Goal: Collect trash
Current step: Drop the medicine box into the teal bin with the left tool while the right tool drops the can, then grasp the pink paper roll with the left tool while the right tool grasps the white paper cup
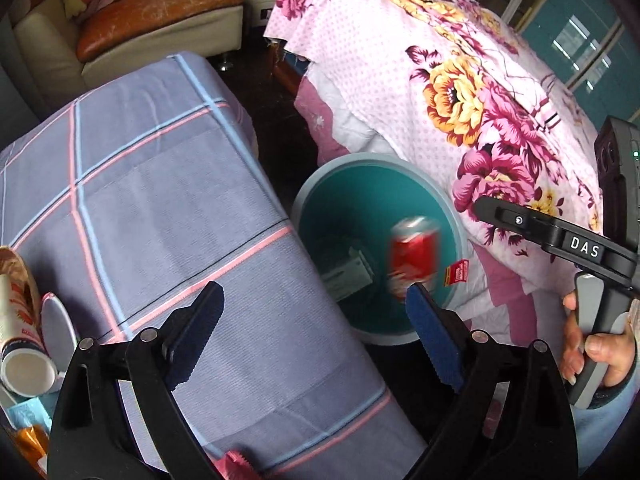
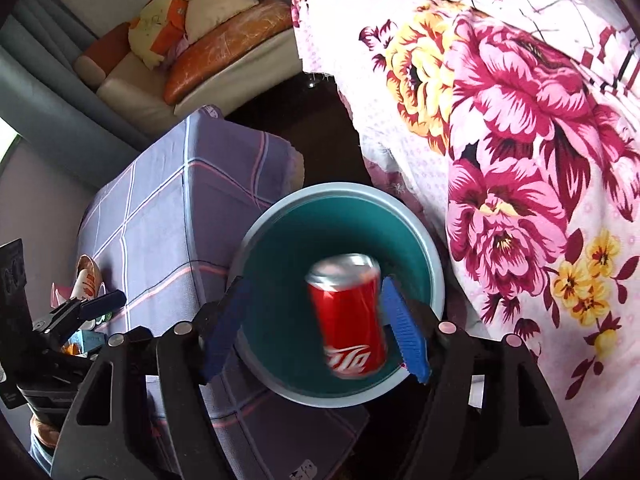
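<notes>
A: The red can (image 2: 352, 320) looks like glossy metal, with a bare silvery top.

B: And the bin (image 2: 434, 276)? Smooth plastic, I'd say: pale matt rim, teal inside with a slight sheen.

A: The bench (image 1: 168, 184) is covered in a matt woven cloth, grey-purple with pink and blue lines. The bed (image 1: 460, 92) has a soft printed floral cloth, also matt.

B: The right tool (image 2: 316, 328) has matt black plastic arms, shiny metal rivets, and ribbed blue pads (image 2: 404, 340) that look rubbery.

A: The paper cup (image 1: 22, 344) is smooth and white inside. The sofa cushion (image 1: 160, 12) is worn, scuffed orange leather.
</notes>
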Demonstrator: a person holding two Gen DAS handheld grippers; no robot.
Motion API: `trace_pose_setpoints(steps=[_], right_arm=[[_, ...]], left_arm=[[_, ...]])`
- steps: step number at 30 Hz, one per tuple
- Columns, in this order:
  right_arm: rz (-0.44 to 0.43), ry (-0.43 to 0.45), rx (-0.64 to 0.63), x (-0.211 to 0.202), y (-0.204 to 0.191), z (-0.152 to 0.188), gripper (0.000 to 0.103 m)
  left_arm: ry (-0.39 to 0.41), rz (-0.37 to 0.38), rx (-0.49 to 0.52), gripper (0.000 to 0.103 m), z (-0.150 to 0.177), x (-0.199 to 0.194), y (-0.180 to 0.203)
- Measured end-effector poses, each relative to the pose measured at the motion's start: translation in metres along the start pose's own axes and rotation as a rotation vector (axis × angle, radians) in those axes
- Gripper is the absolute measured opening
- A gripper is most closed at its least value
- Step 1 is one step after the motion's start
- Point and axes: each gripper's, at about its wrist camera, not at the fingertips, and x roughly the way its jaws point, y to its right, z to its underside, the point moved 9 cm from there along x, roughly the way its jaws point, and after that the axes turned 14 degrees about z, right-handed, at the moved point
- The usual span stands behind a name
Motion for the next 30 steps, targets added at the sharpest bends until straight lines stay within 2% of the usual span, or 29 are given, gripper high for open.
trace_pose_setpoints(steps=[3, 13, 24, 30], right_arm=[[0.018, 0.012, -0.016, -0.009, -0.008, 0.0, 0.073], [0.011, 0.004, -0.104, -0.034, -0.068, 0.015, 0.078], [-0.022, 0.007, -0.264, -0.06, -0.172, 0.034, 0.079], [-0.06, -0.045, -0.379, -0.064, -0.238, 0.052, 0.079]], left_arm=[[0.019, 0.008, -0.009, 0.093, 0.005, -0.015, -0.005], [0.108, -0.011, -0.053, 0.094, 0.034, -0.081, -0.041], [0.22, -0.077, -0.142, 0.094, 0.08, -0.171, -0.114], [0.299, -0.122, -0.176, 0.097, 0.103, -0.227, -0.162]])
